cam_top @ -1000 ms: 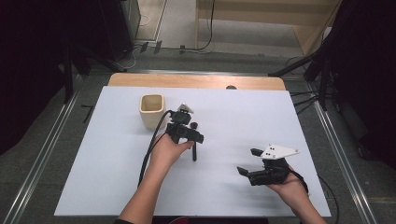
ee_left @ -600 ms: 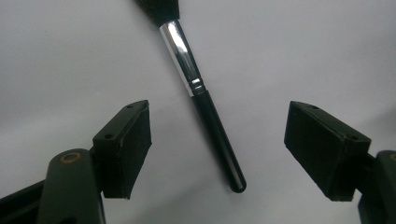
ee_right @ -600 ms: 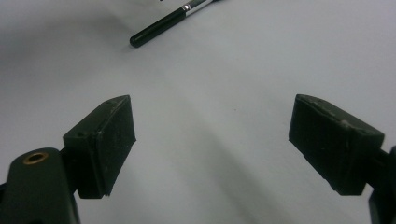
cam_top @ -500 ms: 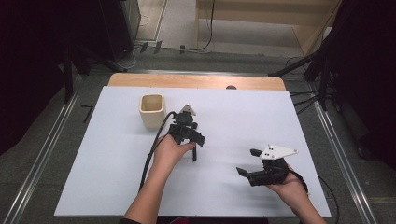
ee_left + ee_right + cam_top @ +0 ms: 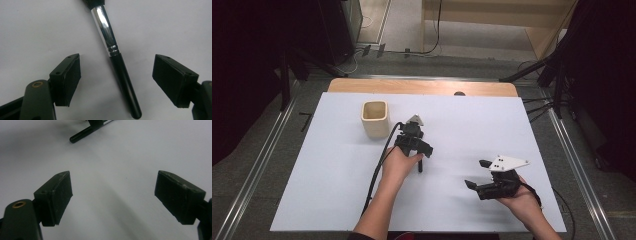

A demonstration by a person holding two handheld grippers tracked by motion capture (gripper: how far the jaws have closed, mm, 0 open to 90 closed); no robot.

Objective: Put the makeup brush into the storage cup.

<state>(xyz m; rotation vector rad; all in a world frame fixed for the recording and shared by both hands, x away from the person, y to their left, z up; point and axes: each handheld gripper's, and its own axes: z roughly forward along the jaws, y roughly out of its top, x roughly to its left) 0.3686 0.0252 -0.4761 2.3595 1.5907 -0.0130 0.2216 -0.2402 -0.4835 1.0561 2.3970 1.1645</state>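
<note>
The left gripper (image 5: 421,159) hangs low over a makeup brush (image 5: 117,62) that lies flat on the white desk (image 5: 327,190), a little in front of the middle. In the left gripper view the jaws stand wide apart, one on each side of the black handle, and they do not touch it. The shiny metal ferrule points away from the gripper, and the bristles are cut off by the top edge of the view. So the gripper is released and nothing is grasped yet.

The right gripper (image 5: 479,174) is held near the front right part of the desk, well apart from the brush. Its jaws are also spread wide with bare desk between them. It seems to wait.

A beige cup (image 5: 375,119) stands upright near the far left part of the desk, near the left hand (image 5: 398,165) but not touching it. I think the brush is meant to go into it, but this is only my guess.

In my judgement the work is at its beginning. The approach is done and the gripper is in line with the handle. Closing on it, lifting it and carrying it all remain.
</note>
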